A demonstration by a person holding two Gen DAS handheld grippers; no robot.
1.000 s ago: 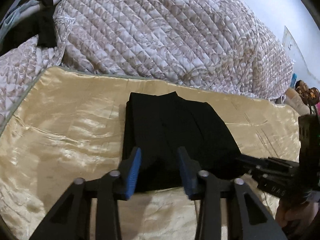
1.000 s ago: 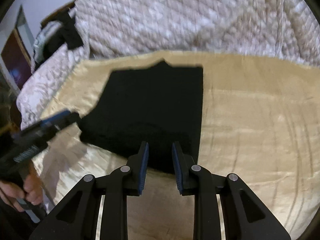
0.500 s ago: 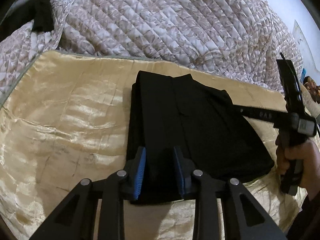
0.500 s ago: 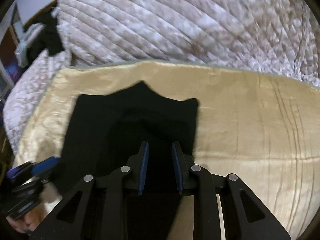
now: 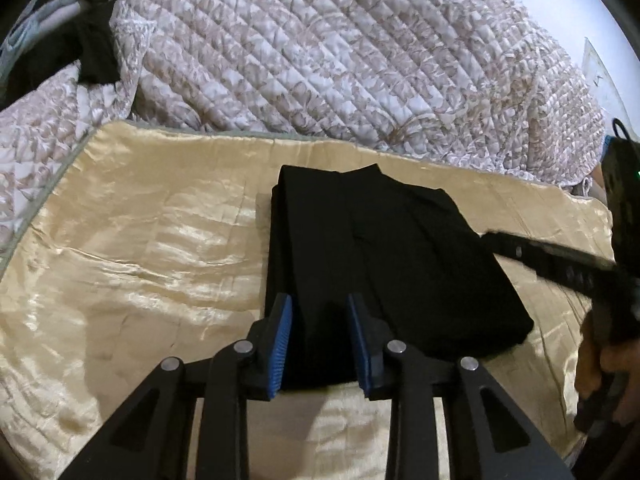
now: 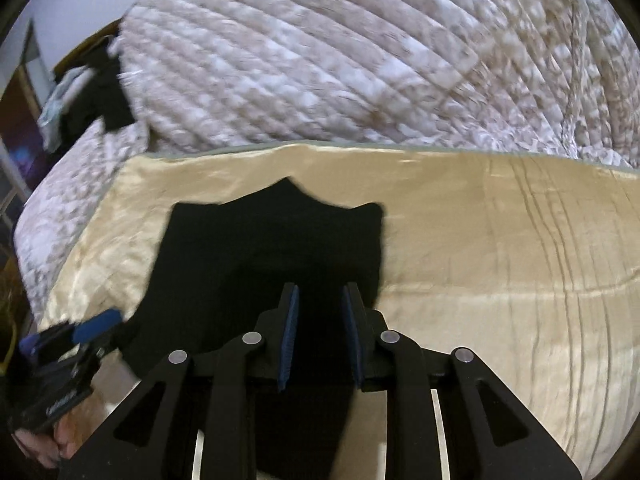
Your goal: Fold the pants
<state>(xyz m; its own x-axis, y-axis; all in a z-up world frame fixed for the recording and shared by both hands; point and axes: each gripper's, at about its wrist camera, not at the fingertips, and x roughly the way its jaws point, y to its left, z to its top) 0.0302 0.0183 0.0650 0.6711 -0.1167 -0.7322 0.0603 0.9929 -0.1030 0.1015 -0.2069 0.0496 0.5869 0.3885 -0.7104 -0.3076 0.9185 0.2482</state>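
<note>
Your left gripper (image 5: 320, 340) sits over the near edge of the pants (image 5: 384, 272). Its jaws stand narrowly apart, with black cloth seen between the blue pads (image 5: 280, 340); whether the pads press the cloth cannot be told. The pants lie folded into a compact black block on the gold sheet (image 5: 140, 248), left of the sheet's centre, with their far edge near the quilt (image 5: 340, 52).

Your right gripper (image 6: 320, 332) is over the pants' (image 6: 260, 256) near right corner. Its jaws are also narrowly parted, with dark cloth showing between and below the pads (image 6: 290, 332); a grip cannot be confirmed, and this view is blurred. Dark clothes (image 5: 94, 48) lie at the far left on the quilt.
</note>
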